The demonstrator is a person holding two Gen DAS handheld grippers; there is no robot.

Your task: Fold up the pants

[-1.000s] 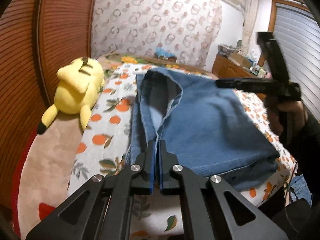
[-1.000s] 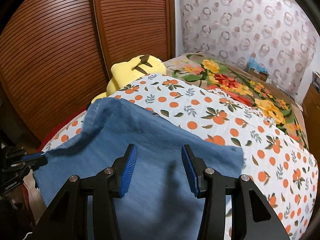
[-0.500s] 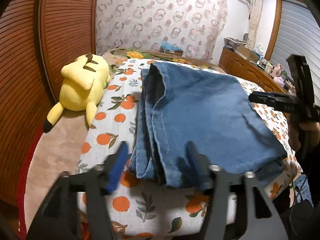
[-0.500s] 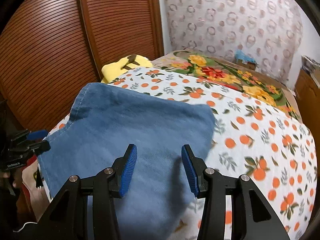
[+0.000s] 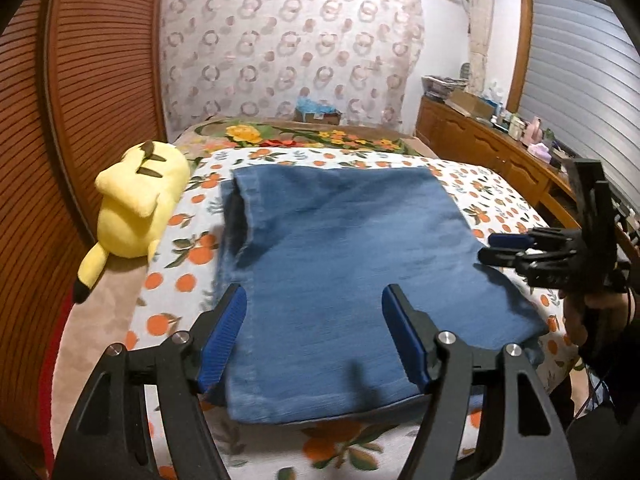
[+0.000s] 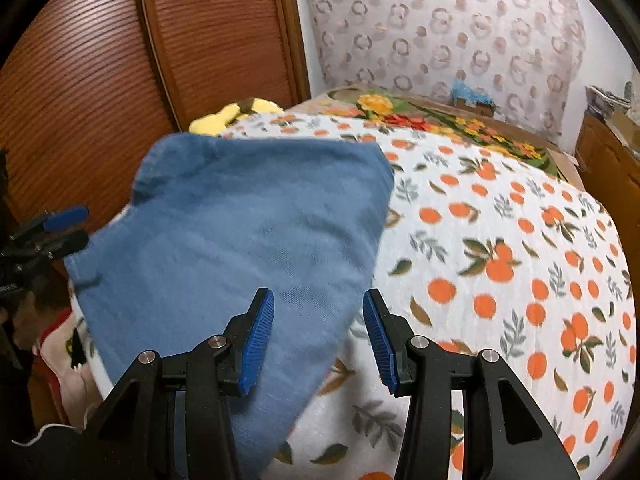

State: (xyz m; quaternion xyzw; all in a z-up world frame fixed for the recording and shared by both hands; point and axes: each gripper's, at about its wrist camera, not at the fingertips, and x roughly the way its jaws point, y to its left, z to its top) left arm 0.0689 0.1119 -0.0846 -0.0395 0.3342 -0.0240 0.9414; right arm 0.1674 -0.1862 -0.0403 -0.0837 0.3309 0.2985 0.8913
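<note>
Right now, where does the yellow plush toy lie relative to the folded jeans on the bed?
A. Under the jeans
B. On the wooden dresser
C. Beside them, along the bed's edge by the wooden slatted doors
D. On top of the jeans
C: the yellow plush toy lies apart from the folded jeans, on the side toward the slatted doors.

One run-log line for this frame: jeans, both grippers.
jeans: folded, flat on bedspread | left gripper: open, nothing held, above near hem | right gripper: open, nothing held | plush: left of jeans
</note>
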